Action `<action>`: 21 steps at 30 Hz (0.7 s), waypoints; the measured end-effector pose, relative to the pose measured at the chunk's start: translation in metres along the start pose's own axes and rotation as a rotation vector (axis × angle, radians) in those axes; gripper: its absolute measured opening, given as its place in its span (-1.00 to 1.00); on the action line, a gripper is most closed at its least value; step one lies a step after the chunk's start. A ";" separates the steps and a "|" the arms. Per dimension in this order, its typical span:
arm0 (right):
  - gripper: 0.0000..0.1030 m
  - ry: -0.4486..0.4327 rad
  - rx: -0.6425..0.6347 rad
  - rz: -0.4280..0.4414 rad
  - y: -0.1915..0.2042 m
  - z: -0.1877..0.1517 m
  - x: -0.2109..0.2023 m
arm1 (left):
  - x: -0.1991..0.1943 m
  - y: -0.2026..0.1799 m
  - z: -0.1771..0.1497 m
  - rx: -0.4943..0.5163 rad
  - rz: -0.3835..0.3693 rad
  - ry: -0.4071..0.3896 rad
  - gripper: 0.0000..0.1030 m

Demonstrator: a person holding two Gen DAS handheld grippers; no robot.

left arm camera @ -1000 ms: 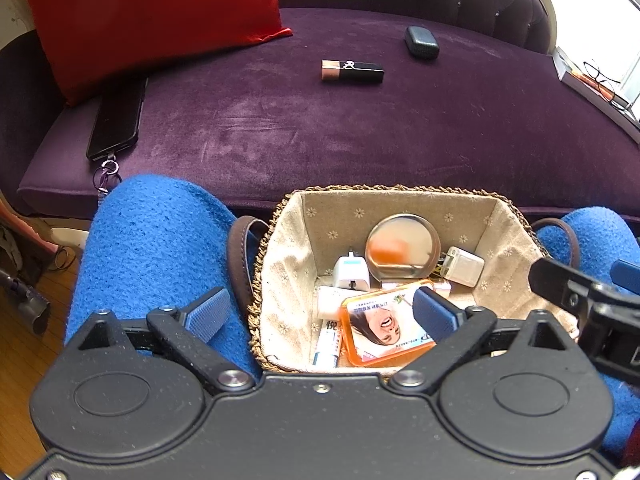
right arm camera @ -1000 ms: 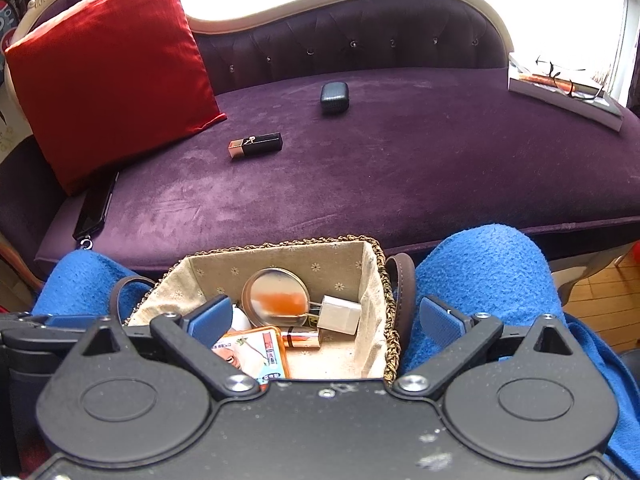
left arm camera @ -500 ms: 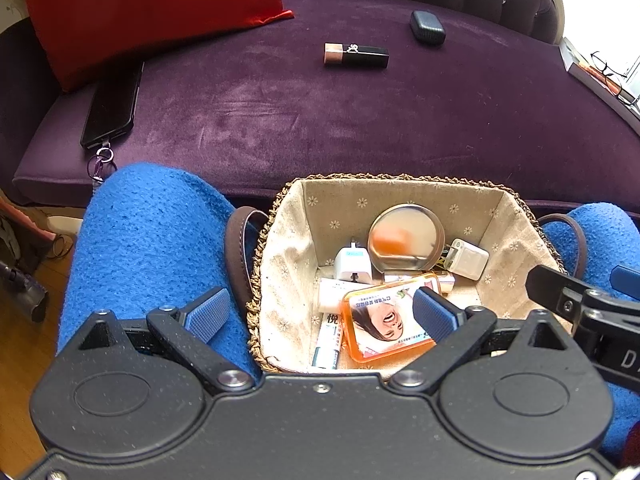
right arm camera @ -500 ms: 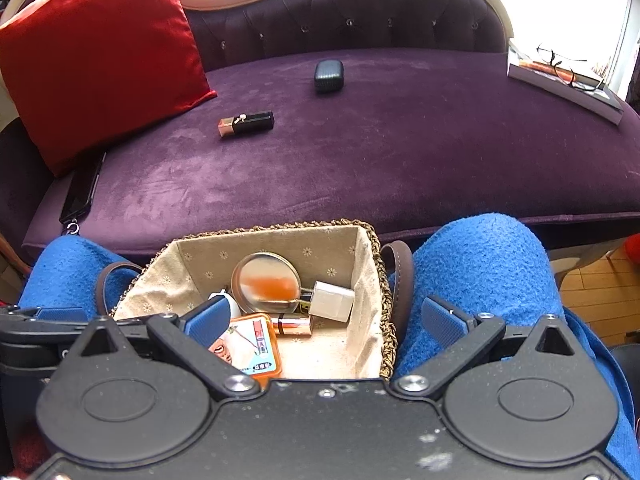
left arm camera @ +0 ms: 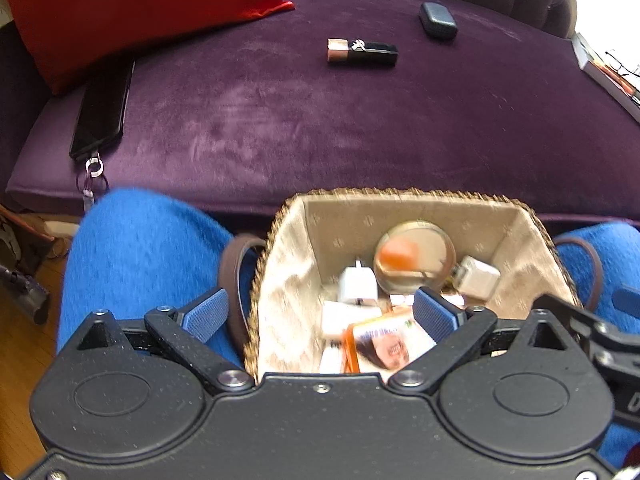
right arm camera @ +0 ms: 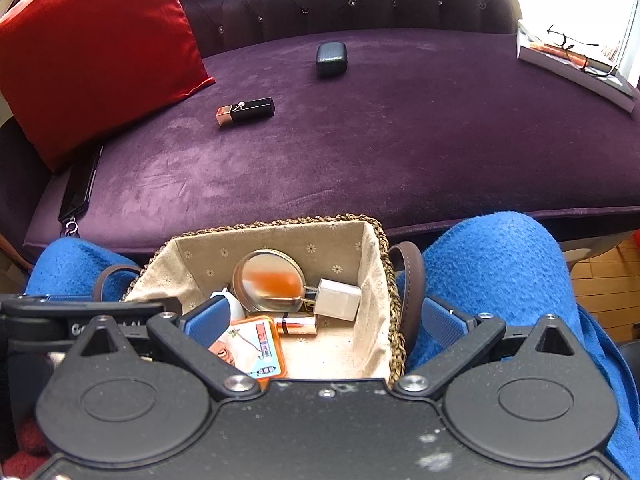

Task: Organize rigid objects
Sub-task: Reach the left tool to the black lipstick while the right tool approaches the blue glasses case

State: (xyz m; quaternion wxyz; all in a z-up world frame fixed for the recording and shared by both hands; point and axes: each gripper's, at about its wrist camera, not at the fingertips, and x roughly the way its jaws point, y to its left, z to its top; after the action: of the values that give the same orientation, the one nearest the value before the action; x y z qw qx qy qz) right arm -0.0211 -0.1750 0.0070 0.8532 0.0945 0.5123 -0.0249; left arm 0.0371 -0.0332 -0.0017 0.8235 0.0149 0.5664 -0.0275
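Observation:
A fabric-lined wicker basket (left arm camera: 404, 193) (right arm camera: 384, 240) rests on blue-clad knees. It holds a round mirror (left arm camera: 414, 256) (right arm camera: 269, 280), white chargers (left arm camera: 358, 284) (right arm camera: 338, 298), an orange packet (left arm camera: 384, 344) (right arm camera: 252, 350) and a gold lipstick (right arm camera: 298, 325). On the purple sofa lie a black lipstick case (left arm camera: 362, 53) (right arm camera: 245, 111), a small dark case (left arm camera: 438, 20) (right arm camera: 331, 58) and a phone (left arm camera: 102, 114) (right arm camera: 80, 186). My left gripper (left arm camera: 320, 316) and right gripper (right arm camera: 324, 316) are both open and empty, just above the basket's near edge.
A red cushion (left arm camera: 132, 8) (right arm camera: 92, 52) leans at the sofa's left end. A book with glasses (right arm camera: 576, 60) (left arm camera: 608, 70) lies at the right end. The sofa backrest (right arm camera: 352, 0) rises behind. Wooden floor (right arm camera: 596, 280) shows at the sides.
Both views have tilted downward and closer to the sofa; the sofa items sit larger and nearer. The basket contents have not moved. Both grippers stay open.

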 end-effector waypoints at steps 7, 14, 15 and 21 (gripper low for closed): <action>0.99 0.005 0.000 0.002 -0.004 0.025 0.012 | 0.010 -0.002 0.043 0.014 -0.011 -0.017 0.86; 0.99 -0.022 -0.025 -0.021 -0.013 0.065 0.026 | 0.029 -0.009 0.102 0.031 0.014 -0.066 0.86; 0.99 -0.028 -0.029 -0.026 -0.014 0.072 0.029 | 0.033 -0.010 0.110 0.031 0.019 -0.070 0.86; 0.99 -0.059 -0.029 -0.060 -0.024 0.118 0.056 | 0.066 -0.016 0.159 0.012 0.000 -0.063 0.86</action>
State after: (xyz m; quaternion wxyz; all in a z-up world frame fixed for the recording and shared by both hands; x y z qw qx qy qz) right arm 0.1042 -0.2179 0.0086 0.8680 0.0659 0.4900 -0.0456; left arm 0.2076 -0.0603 -0.0062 0.8410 0.0187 0.5398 -0.0314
